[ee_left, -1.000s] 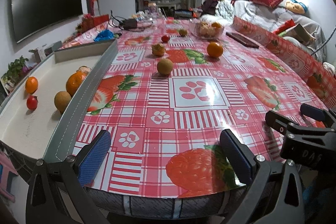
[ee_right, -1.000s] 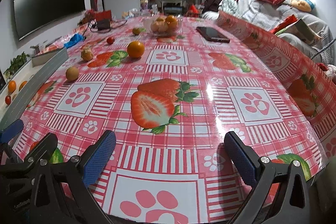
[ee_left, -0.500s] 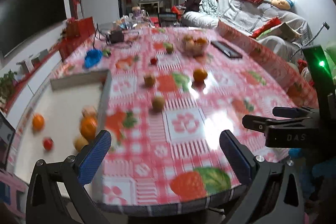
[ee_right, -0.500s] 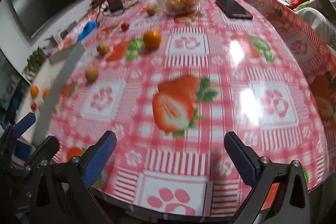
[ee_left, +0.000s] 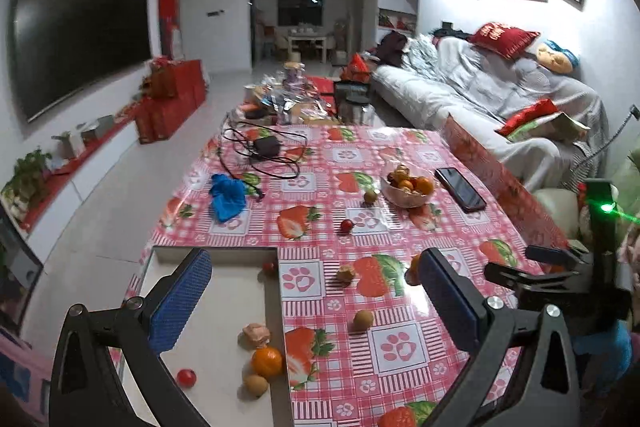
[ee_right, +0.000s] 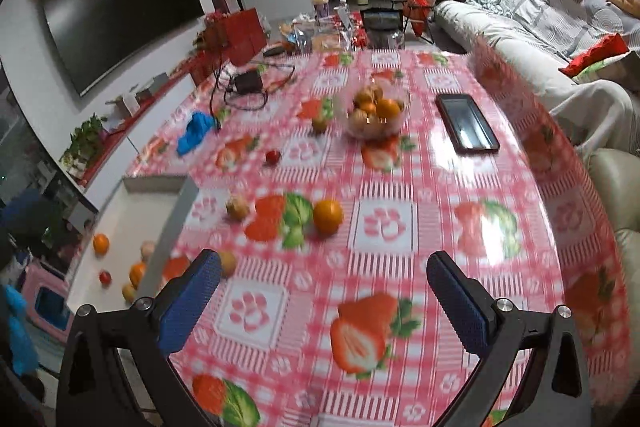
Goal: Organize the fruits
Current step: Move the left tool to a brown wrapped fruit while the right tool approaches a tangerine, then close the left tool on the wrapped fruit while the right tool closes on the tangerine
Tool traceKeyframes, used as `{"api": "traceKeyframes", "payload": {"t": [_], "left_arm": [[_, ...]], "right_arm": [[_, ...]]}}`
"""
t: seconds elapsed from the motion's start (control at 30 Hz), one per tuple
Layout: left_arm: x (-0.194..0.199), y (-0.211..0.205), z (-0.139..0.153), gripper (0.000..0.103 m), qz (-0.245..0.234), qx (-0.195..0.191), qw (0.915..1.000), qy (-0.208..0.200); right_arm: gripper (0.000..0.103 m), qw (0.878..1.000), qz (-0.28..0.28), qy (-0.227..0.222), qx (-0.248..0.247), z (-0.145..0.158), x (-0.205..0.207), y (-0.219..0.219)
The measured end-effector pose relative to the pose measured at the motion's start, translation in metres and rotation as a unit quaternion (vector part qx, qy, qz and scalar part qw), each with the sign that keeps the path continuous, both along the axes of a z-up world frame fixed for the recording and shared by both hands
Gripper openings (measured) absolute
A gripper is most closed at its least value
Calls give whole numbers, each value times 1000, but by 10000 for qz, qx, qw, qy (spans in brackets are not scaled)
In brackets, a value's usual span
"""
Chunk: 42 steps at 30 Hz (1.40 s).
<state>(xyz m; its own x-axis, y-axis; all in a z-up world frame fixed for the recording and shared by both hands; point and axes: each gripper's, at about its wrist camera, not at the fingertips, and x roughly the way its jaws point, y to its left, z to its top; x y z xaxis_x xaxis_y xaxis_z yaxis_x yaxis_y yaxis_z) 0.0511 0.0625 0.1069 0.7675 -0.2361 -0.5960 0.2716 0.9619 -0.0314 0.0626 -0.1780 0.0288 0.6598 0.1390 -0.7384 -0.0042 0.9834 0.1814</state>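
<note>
My left gripper (ee_left: pixel 314 261) hangs open and empty, high over the near end of the strawberry-print table (ee_left: pixel 404 347). Below it a white tray (ee_left: pixel 224 291) holds an orange (ee_left: pixel 267 361), a red tomato (ee_left: pixel 186 377) and a brown fruit (ee_left: pixel 256 385). Loose on the cloth lie a brown round fruit (ee_left: pixel 363 319), a knobby fruit (ee_left: pixel 345 273) and a tomato (ee_left: pixel 346 225). My right gripper (ee_right: pixel 323 267) is open too, with nothing in it. Ahead of it lie an orange (ee_right: pixel 328 217) and the knobby fruit (ee_right: pixel 237 207). A glass bowl (ee_right: pixel 376 113) of fruit stands farther back.
A phone (ee_left: pixel 460 189) lies right of the bowl. A blue cloth (ee_left: pixel 227 195) and a charger with cables (ee_left: pixel 267 147) sit at the far left of the table. A sofa (ee_left: pixel 480 99) runs along the right side, a TV (ee_left: pixel 80 35) hangs on the left wall.
Both grippers have risen from table level and now look down on the table from high above. Both have stayed open and empty. No fruit has moved.
</note>
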Motion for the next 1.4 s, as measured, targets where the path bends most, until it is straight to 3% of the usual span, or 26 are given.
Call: {"api": "traceKeyframes", "payload": {"t": [0.2,0.47,1.07,1.13,1.2,1.3,1.37,1.4], "left_arm": [[32,-22,-55,103,30,269,9972,695],[80,-54,-113,103,69,265,9909,1315],[149,-84,-186,102,81,671,9783,1958],[151,-85,-190,100,85,699,9776,1984],[156,-83,-195,92,97,574,9758,2106],[157,-83,-196,78,202,637,9763,2061],[154,-85,-195,66,102,660,9780,1975],[152,-86,-194,60,74,677,9786,1944]], "right_arm": [[103,9982,-143,576,105,-31,39,-8],[103,9936,-79,1020,-483,-87,66,-7],[103,9924,427,717,-904,-123,106,20],[92,9922,463,701,-918,-124,109,22],[91,9916,484,651,-1007,-124,112,25],[73,9910,575,544,-1079,-123,113,30],[36,9918,664,487,-982,-120,113,32],[36,9924,664,490,-916,-120,114,32]]}}
